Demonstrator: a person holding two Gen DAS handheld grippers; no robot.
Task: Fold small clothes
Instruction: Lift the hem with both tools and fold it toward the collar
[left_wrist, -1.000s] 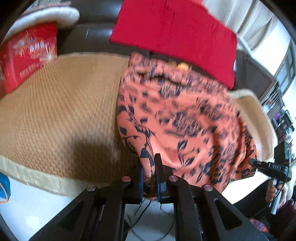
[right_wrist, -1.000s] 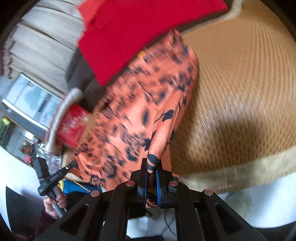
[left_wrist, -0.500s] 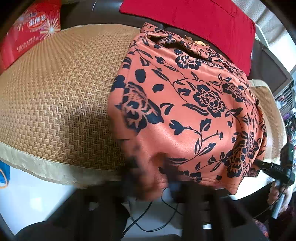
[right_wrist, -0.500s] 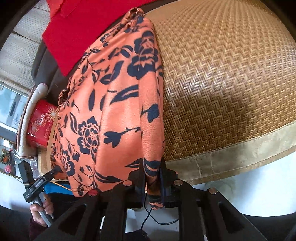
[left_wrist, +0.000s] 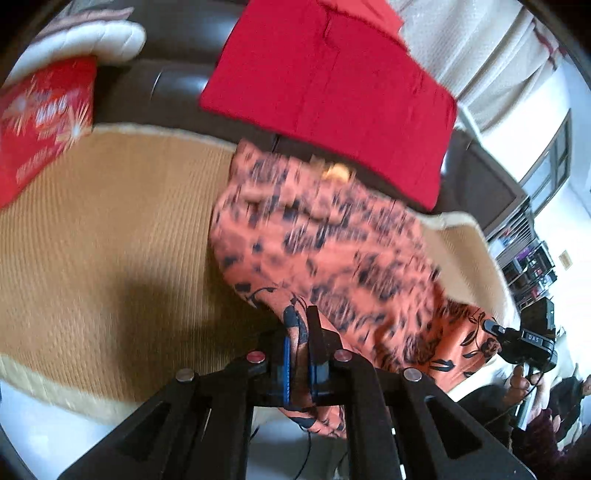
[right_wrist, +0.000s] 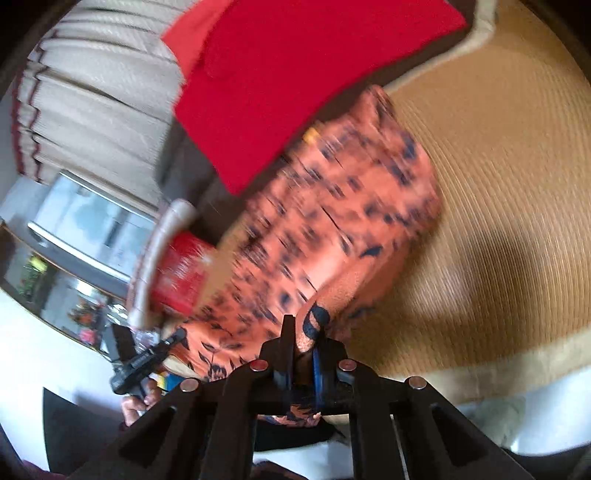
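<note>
One orange garment with a dark blue floral print (left_wrist: 332, 258), of thin, soft cloth, motion-blurred over most of its surface. Spread across the woven tan straw mat (left_wrist: 92, 240) on a seat cushion, its near edge raised off the mat and hanging between two grips. Far edge lying near the base of the dark brown backrest (left_wrist: 177, 88).

Two tools in play. Left tool (left_wrist: 298, 354) pressed together, pinching one near corner of the garment between its blue-lined pads, a loose tail of cloth dangling below them. Right tool (right_wrist: 303, 354) likewise clamped on the other near corner (right_wrist: 314, 321). Right tool also visible in the left wrist view at far right (left_wrist: 517, 341), gripped in a hand (left_wrist: 519, 384); left tool visible in the right wrist view at lower left (right_wrist: 147, 360).

One flat red cushion cover (left_wrist: 332, 85) draped over the backrest just behind the garment. One red printed box (left_wrist: 40, 118) at the far left end of the mat, well apart from the garment. One pale quilted pad (left_wrist: 92, 37) above that box. Cream pleated curtains (right_wrist: 92, 110) behind the seat. Nothing lying on the bare mat beside the garment except a shadow.
</note>
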